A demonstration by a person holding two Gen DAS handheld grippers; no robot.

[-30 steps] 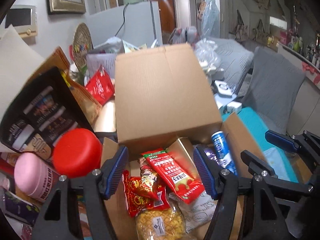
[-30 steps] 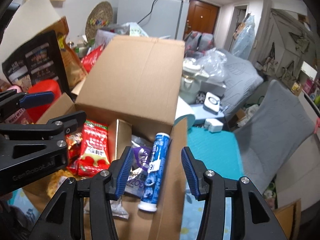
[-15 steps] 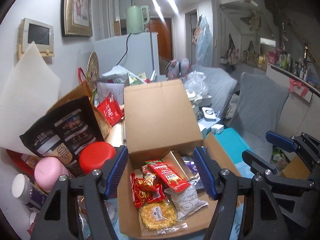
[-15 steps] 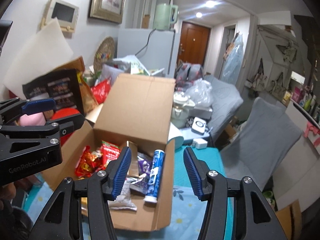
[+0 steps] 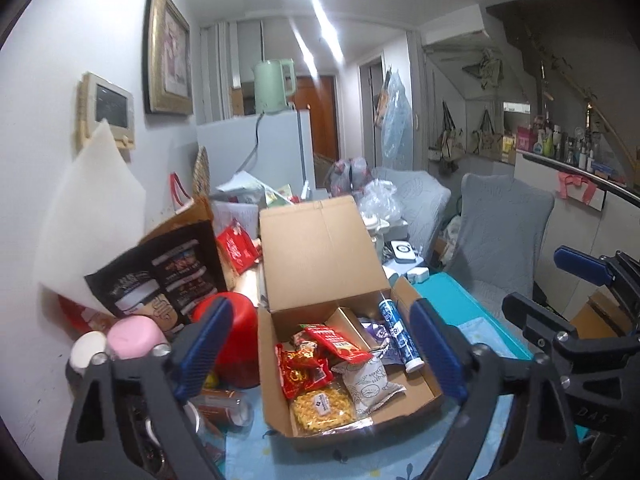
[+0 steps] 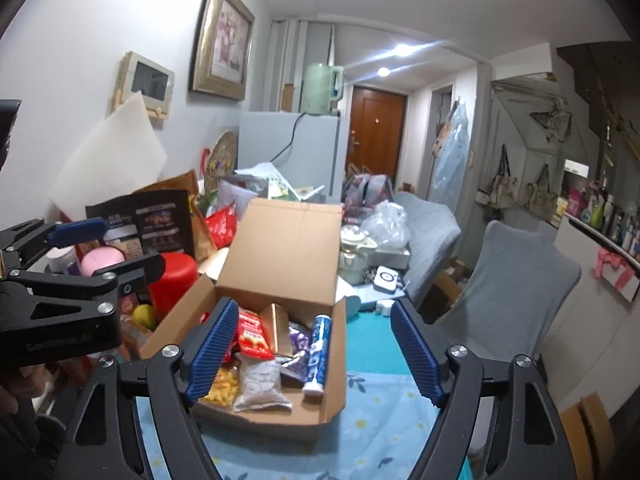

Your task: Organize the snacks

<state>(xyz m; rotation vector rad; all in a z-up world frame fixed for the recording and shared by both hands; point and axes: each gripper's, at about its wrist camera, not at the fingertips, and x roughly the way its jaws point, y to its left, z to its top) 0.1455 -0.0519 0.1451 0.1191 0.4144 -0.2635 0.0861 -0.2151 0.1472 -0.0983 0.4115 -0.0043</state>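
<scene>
An open cardboard box (image 5: 320,248) stands on the blue flowered table, its lid upright; it also shows in the right wrist view (image 6: 288,256). Inside lie red snack packets (image 5: 332,342), a yellow noodle pack (image 5: 322,402), a pale pouch (image 5: 366,380), a purple packet (image 6: 298,356) and a blue-white tube (image 5: 398,336). The tube also shows in the right wrist view (image 6: 319,346). My left gripper (image 5: 320,354) is open and empty, held back above the box. My right gripper (image 6: 312,356) is open and empty, also above and in front of the box.
Left of the box stand a red container (image 5: 234,344), a pink jar (image 5: 134,336), a black snack bag (image 5: 160,280) and red packets (image 5: 238,246). A grey-covered chair (image 6: 516,300) stands to the right. A small fridge with a green kettle (image 5: 274,86) stands behind.
Both grippers have pulled back and up from the box, so the whole box and more of the room now show. Both stay open and empty.
</scene>
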